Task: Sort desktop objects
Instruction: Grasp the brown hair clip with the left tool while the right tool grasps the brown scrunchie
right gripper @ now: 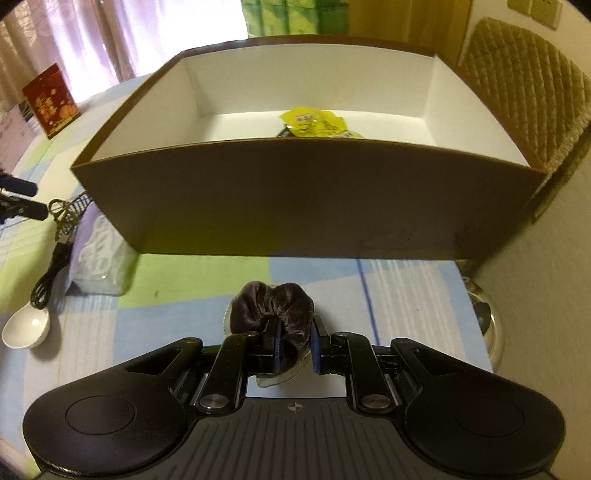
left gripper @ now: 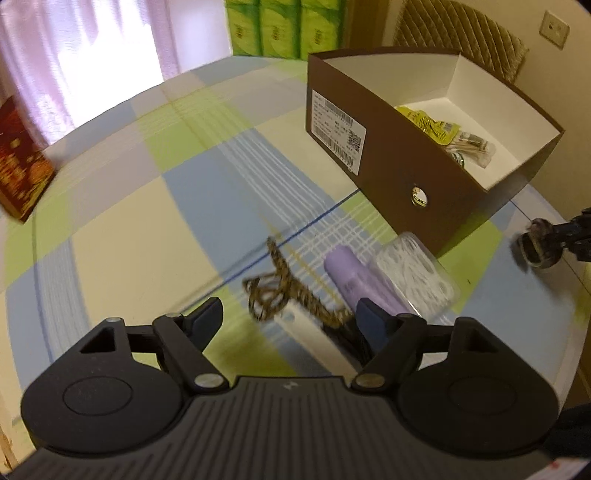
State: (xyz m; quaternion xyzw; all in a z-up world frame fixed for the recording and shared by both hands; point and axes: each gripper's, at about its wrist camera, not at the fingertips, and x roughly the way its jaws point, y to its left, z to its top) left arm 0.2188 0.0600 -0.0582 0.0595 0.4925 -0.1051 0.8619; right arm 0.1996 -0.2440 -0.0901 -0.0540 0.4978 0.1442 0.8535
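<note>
My right gripper (right gripper: 294, 345) is shut on a dark velvet scrunchie (right gripper: 271, 302), held just above the table in front of the brown box (right gripper: 295, 199); it also shows in the left wrist view (left gripper: 537, 247). The box (left gripper: 388, 155) holds yellow packets (right gripper: 314, 123) and other small items (left gripper: 469, 146). My left gripper (left gripper: 291, 321) is open over a patterned cord (left gripper: 280, 288). A purple tube (left gripper: 358, 280) and a clear plastic case (left gripper: 413, 273) lie beside the cord, close to the box.
A white spoon (right gripper: 26, 328) and a black cable (right gripper: 48, 280) lie at the left. A red box (left gripper: 18, 162) stands at the table's far left. Green tissue packs (left gripper: 284, 26) and a wicker chair (left gripper: 461, 33) are behind the table. A metal dish (right gripper: 487, 325) sits at the right edge.
</note>
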